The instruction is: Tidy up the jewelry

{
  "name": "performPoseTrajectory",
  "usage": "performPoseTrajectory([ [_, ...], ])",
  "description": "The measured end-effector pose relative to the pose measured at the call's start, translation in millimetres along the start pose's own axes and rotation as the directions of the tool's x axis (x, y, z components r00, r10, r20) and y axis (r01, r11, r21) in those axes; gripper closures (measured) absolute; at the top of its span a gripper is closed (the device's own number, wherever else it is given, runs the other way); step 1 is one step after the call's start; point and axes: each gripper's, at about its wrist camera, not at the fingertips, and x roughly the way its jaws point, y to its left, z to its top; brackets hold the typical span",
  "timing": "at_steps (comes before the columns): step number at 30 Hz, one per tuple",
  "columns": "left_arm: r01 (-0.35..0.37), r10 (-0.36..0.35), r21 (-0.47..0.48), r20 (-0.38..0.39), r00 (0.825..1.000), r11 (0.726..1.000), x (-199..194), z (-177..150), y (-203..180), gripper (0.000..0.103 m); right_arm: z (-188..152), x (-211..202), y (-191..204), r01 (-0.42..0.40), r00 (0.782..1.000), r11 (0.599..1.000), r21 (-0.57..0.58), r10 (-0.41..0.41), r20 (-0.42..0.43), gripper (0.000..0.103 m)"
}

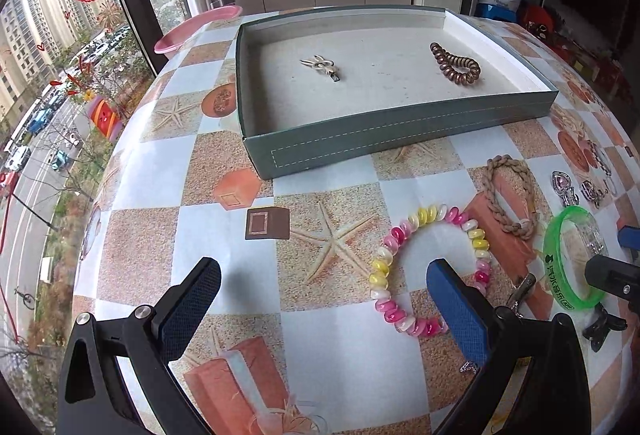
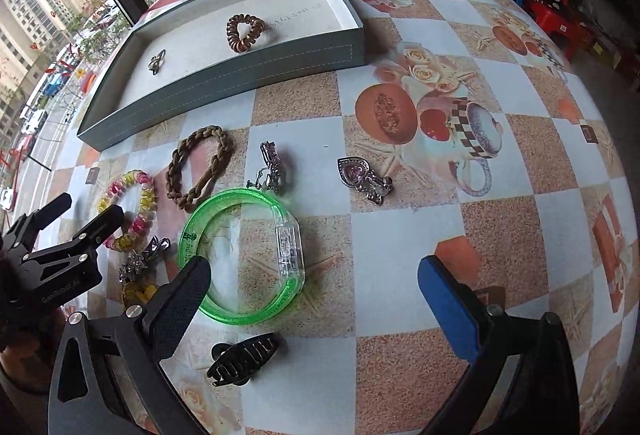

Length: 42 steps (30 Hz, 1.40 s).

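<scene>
A grey-green shallow box [image 1: 400, 131] [image 2: 224, 91] holds a brown coil hair tie [image 1: 456, 63] [image 2: 245, 32] and a small silver clip [image 1: 322, 67] [image 2: 157, 61]. On the table lie a pink-yellow coil bracelet [image 1: 424, 267] [image 2: 132, 211], a braided tan band [image 1: 508, 199] [image 2: 200, 167], a green bangle [image 1: 572, 259] [image 2: 240, 255], silver clips [image 2: 364, 177] and a black claw clip [image 2: 244, 359]. My left gripper [image 1: 324, 287] is open, its right finger inside the coil bracelet's ring. My right gripper [image 2: 316, 287] is open over the green bangle.
A pink plate [image 1: 200, 27] overhangs the far left table edge by the window. More small clips [image 2: 140, 263] lie near the left gripper's body [image 2: 52, 251]. Red stools and bags [image 2: 556, 7] stand beyond the table's right side.
</scene>
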Motion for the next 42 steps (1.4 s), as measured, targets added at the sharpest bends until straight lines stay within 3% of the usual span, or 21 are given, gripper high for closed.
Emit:
performPoseTrajectory([
  [4,0.002,-0.002,0.016,0.006,1.000,1.000,0,1,-5,0.000,0,5,10,0.042,0.999,0.998,-0.039,-0.042,0.000,0.001],
  [14,0.037,-0.038,0.067,0.017,0.999,0.997,-6,-2,-17,0.000,-4,4,28,0.081,0.997,0.990,-0.114,-0.080,0.013,0.019],
  [18,0.073,-0.075,0.086,0.015,0.997,0.994,-9,-1,-24,0.011,-5,3,37,0.086,0.996,0.983,-0.161,-0.084,0.016,0.033],
  [21,0.115,-0.116,0.093,0.006,0.993,0.989,-11,-1,-27,0.026,-4,3,39,0.082,0.997,0.982,-0.169,-0.081,0.011,0.036],
  [23,0.147,-0.148,0.103,0.003,0.989,0.984,-13,-1,-30,0.041,-5,2,39,0.079,0.997,0.982,-0.170,-0.078,0.011,0.040],
  [24,0.141,-0.143,0.114,0.006,0.990,0.983,-14,-1,-32,0.043,-5,2,39,0.077,0.997,0.982,-0.171,-0.076,0.012,0.045],
  [25,0.141,-0.143,0.123,0.010,0.990,0.982,-15,-2,-34,0.050,-5,1,39,0.075,0.997,0.982,-0.171,-0.074,0.012,0.049],
  [27,0.150,-0.153,0.125,0.015,0.988,0.981,-16,-2,-35,0.063,-6,-1,39,0.072,0.997,0.983,-0.170,-0.070,0.013,0.065],
  [29,0.164,-0.166,0.119,0.009,0.986,0.979,-17,-1,-34,0.081,-6,-2,40,0.070,0.998,0.983,-0.168,-0.069,0.012,0.072],
  [31,0.180,-0.182,0.110,0.005,0.983,0.977,-18,-1,-32,0.081,-7,-3,39,0.069,0.998,0.984,-0.162,-0.068,0.013,0.081],
  [32,0.191,-0.192,0.100,0.004,0.981,0.976,-19,-1,-31,0.081,-7,-3,38,0.066,0.998,0.986,-0.155,-0.065,0.012,0.090],
  [42,0.254,-0.255,0.028,0.069,0.964,0.967,-53,3,-9,0.081,-4,-29,19,-0.011,0.998,0.998,-0.059,0.015,0.056,0.091],
])
